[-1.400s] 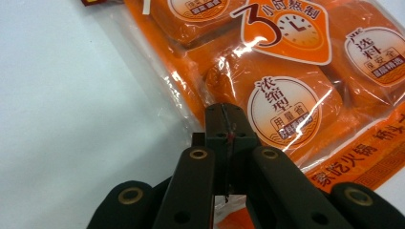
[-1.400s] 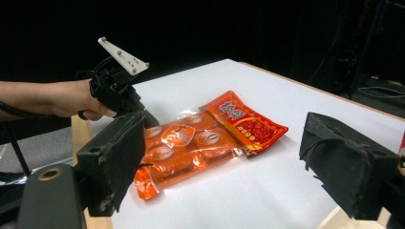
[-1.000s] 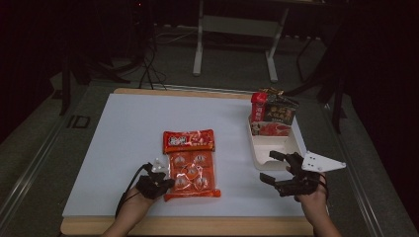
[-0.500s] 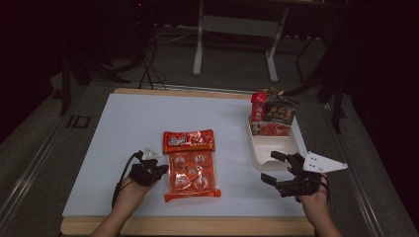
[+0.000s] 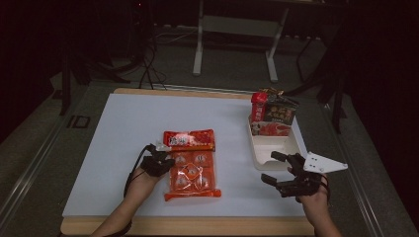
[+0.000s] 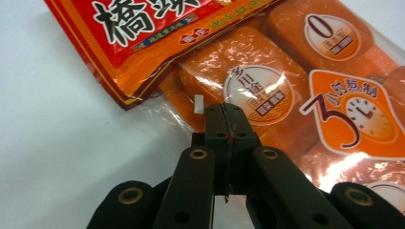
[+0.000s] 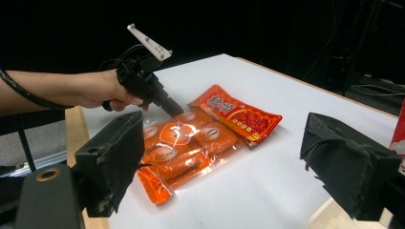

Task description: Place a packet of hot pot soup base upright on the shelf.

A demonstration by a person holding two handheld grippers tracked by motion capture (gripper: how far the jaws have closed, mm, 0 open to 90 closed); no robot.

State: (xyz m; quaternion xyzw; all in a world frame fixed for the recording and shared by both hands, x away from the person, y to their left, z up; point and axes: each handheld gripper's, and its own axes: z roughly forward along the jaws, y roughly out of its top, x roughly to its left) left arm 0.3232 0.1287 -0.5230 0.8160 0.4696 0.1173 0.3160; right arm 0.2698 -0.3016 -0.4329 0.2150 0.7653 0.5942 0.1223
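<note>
At the centre of the high view, the orange snack pack (image 5: pixel 191 161) lies flat on the white surface (image 5: pixel 123 128), where the left hand-held gripper (image 6: pixel 224 110), jaws together and empty, may merely slide it, while the right hand-held gripper (image 5: pixel 273 168) waits agape.

A white-topped table (image 5: pixel 123 133) with a wooden edge carries an orange-and-red snack packet (image 5: pixel 191 165) lying flat and a white tray (image 5: pixel 262 153) at its right side.

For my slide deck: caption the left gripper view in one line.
Left gripper, jaws shut, tips at the clear edge of an orange snack bag on the white table.
</note>
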